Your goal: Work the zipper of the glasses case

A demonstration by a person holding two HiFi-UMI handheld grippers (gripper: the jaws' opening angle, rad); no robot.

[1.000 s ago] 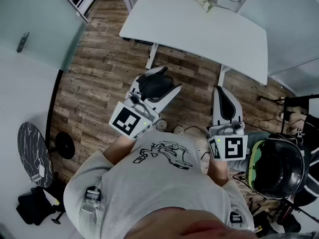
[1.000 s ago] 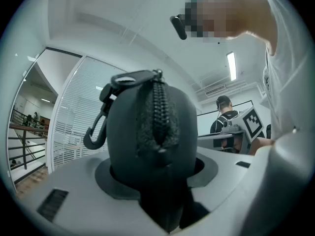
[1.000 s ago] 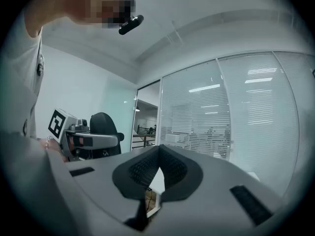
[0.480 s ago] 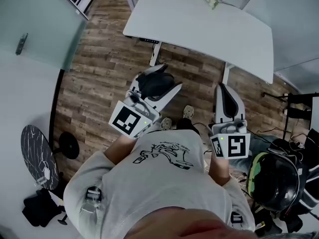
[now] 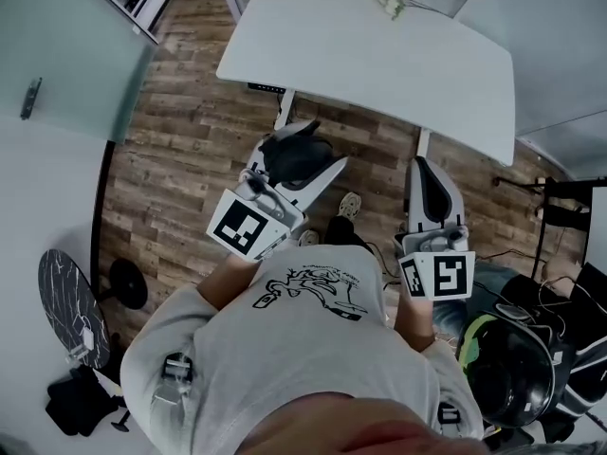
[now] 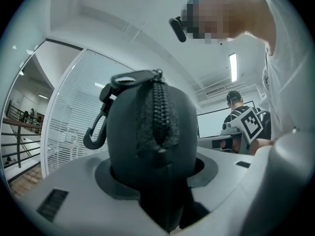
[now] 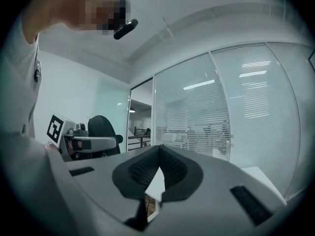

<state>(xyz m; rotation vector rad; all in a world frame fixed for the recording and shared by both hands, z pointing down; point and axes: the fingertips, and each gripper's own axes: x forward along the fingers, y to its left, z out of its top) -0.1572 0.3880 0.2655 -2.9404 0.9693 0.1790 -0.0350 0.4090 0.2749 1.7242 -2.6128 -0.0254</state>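
The left gripper (image 5: 302,157) is clamped on a dark glasses case (image 6: 147,141), whose zipper (image 6: 157,112) faces back toward the person and which has a clip (image 6: 96,127) hanging at its left. It is held in the air short of the desk's (image 5: 379,55) near edge. Further right, the right gripper (image 7: 158,168) has its jaws pressed together on nothing.

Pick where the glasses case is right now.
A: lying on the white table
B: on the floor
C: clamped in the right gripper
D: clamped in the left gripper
D: the left gripper view shows the case wedged between the jaws of the left gripper, while the right gripper is shut on nothing.
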